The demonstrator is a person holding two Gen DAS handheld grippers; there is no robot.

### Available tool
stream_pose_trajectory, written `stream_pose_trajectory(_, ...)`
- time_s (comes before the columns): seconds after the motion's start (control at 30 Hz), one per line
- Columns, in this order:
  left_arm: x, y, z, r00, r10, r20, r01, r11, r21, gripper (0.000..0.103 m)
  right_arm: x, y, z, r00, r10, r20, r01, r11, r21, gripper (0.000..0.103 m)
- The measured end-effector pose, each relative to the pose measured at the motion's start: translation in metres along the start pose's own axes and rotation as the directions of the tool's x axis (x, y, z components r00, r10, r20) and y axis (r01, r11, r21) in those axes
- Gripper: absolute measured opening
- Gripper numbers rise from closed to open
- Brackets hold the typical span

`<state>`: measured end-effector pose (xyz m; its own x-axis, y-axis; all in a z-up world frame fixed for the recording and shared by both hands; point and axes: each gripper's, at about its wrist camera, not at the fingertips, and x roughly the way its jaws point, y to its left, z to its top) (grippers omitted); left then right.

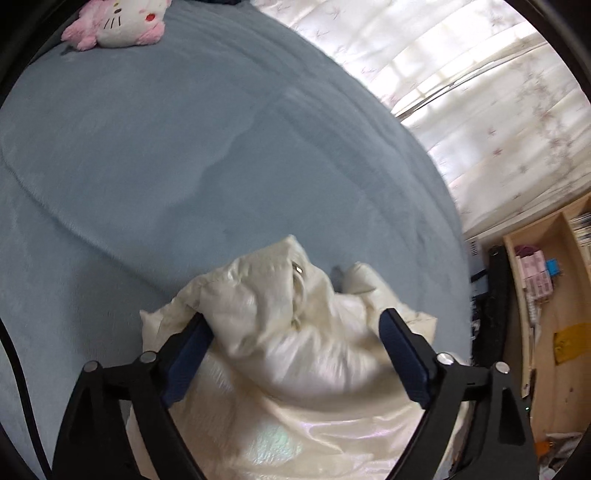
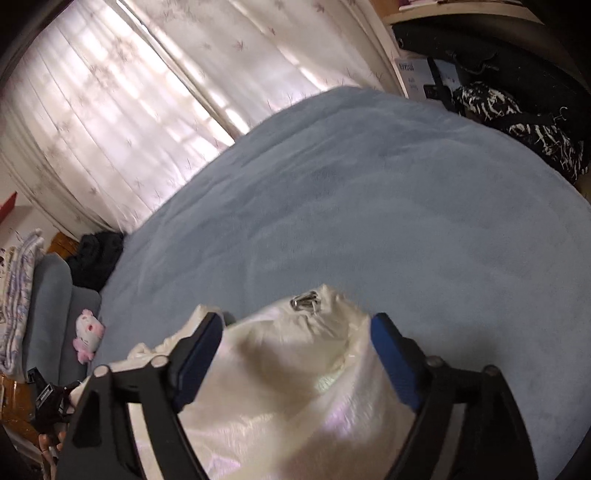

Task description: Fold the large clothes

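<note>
White jacket sits bunched on the blue bed. Left gripper and right gripper both spread wide, jacket between the jaws but ungripped. Looks folded at least once; further folds possibly left.

From just above a cream puffer garment bunched at the near edge of a blue-covered bed, the left wrist camera looks forward and down across the bed toward a pink plush toy, with curtains to its right. The right wrist camera sits equally close over the garment, facing across the same bed toward the curtains, the toy at its left. Both views share the garment, bed, curtains and toy.
</note>
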<state>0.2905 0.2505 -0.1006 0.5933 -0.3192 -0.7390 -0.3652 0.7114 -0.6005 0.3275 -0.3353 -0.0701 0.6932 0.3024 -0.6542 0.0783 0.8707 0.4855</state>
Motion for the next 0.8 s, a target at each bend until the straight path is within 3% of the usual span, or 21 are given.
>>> stream_pose_trajectory(0.13, -0.010, 0.003, 0.006, 0.999, -0.011, 0.031, 0.010, 0.999, 0.037, 0.093, 0.001, -0.007, 0.002, 1.000, -0.013, -0.021, 0.013, 1.000, -0.011, 0.086)
stream_pose_trajectory(0.33, 0.008, 0.014, 0.001, 0.996, 0.085, -0.027, -0.079, 0.982, 0.172, 0.093, 0.033, -0.016, -0.003, 0.988, -0.074, -0.134, 0.065, 0.995, -0.073, 0.086)
stream_pose_trajectory(0.43, 0.021, 0.024, -0.001, 0.990, 0.134, -0.044, -0.123, 0.972, 0.203, 0.093, 0.054, -0.022, -0.011, 0.975, -0.051, -0.215, 0.042, 0.998, -0.048, 0.086)
stream_pose_trajectory(0.53, 0.036, 0.036, -0.003, 0.987, 0.129, -0.091, -0.110, 0.976, 0.187, 0.093, 0.063, -0.025, -0.016, 0.971, -0.016, -0.240, 0.011, 1.000, -0.025, 0.085)
stream_pose_trajectory(0.6, 0.039, 0.035, -0.005, 0.986, 0.152, -0.064, -0.136, 0.970, 0.202, 0.091, 0.062, -0.021, -0.019, 0.977, -0.026, -0.212, 0.016, 0.999, -0.052, 0.062)
stream_pose_trajectory(0.63, 0.037, 0.030, -0.008, 0.987, 0.162, -0.019, -0.153, 0.962, 0.224, 0.070, 0.061, -0.016, -0.020, 0.979, -0.039, -0.199, 0.024, 0.997, -0.078, 0.040)
stream_pose_trajectory(0.67, 0.035, 0.023, -0.009, 0.982, 0.187, 0.021, -0.186, 0.950, 0.250, 0.047, 0.060, -0.009, -0.021, 0.981, -0.071, -0.180, 0.050, 0.992, -0.115, 0.027)
stream_pose_trajectory(0.73, 0.039, 0.007, -0.013, 0.971, 0.227, 0.077, -0.239, 0.933, 0.270, 0.024, 0.053, 0.007, -0.020, 0.986, -0.126, -0.111, 0.104, 0.977, -0.185, 0.017)
stream_pose_trajectory(0.8, 0.033, -0.007, -0.014, 0.954, 0.258, 0.154, -0.292, 0.916, 0.275, 0.019, 0.044, 0.018, -0.017, 0.987, -0.154, -0.033, 0.144, 0.966, -0.216, 0.015)
